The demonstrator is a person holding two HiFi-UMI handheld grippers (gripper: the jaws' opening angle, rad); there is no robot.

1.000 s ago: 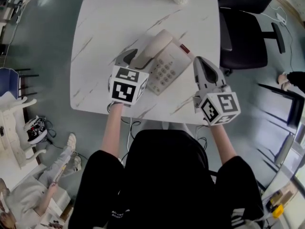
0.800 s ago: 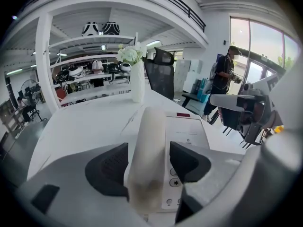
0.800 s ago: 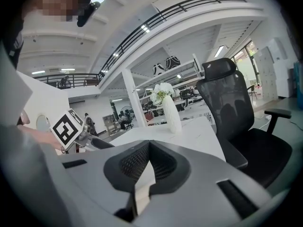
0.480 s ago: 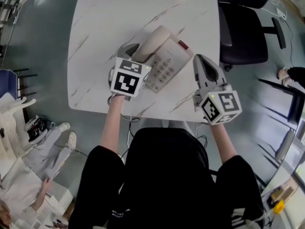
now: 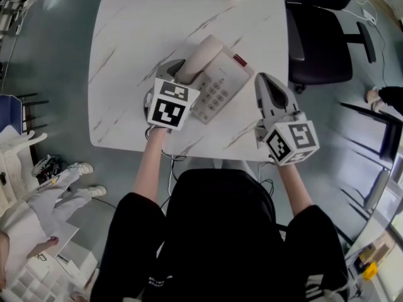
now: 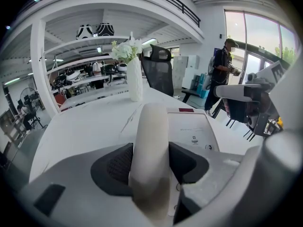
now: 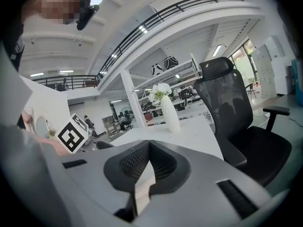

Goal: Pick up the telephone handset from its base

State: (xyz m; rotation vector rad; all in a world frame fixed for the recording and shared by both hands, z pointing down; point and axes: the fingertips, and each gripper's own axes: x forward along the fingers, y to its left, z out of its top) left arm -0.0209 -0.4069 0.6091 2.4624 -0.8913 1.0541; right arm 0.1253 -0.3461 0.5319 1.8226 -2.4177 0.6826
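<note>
Both left gripper (image 6: pixel 150 164) jaws have just closed onto the cream plastic handset (image 6: pixel 150 126); right gripper (image 7: pixel 144 167) waits, pinched together. Grasp looks made, so lifting comes next.

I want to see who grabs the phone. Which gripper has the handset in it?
The left hand-held gripper: its jaws have just been closing and press the cream handset. The right hand-held gripper is shut, empty, beside the telephone base.

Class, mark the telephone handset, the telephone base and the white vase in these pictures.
telephone handset (image 6: pixel 149 141): left gripper view, middle of its grip.
telephone base (image 5: pixel 217 95): head view, on the keypad.
white vase (image 6: pixel 135 82): left gripper view, on its body, below the flowers.
</note>
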